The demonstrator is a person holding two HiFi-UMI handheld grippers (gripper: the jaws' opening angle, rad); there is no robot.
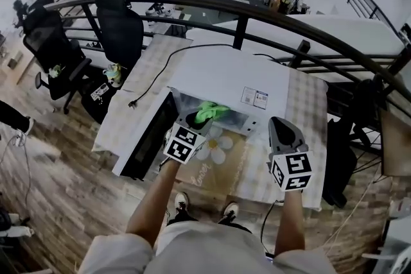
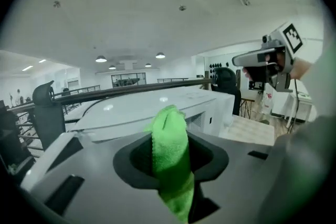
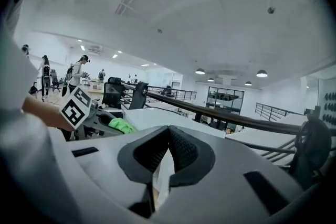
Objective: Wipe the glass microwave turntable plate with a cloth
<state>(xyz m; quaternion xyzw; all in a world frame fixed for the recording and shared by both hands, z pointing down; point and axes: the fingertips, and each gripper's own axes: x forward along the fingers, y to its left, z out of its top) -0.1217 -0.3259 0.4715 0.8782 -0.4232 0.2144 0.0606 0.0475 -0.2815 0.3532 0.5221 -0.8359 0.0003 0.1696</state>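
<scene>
Wiping judged not yet begun: left claw (image 2: 170, 131) clamped on a bright green microfibre cloth (image 2: 172, 165), just before the open white box-shaped microwave (image 1: 225, 74); right claw (image 3: 168, 134) closed and empty alongside; glass turntable plate not discernible, presumably inside, ahead.

The left gripper (image 1: 196, 117) and right gripper (image 1: 278, 122) have smooth grey shells. Each carries a white marker cube (image 1: 184, 144) printed with black squares. Ahead of the cube sit black ribbed pads (image 3: 185, 150). Behind the cube come unsleeved forearms, pale beige clothing (image 1: 205, 247) and dark, white-toed shoes (image 1: 182, 201).
</scene>
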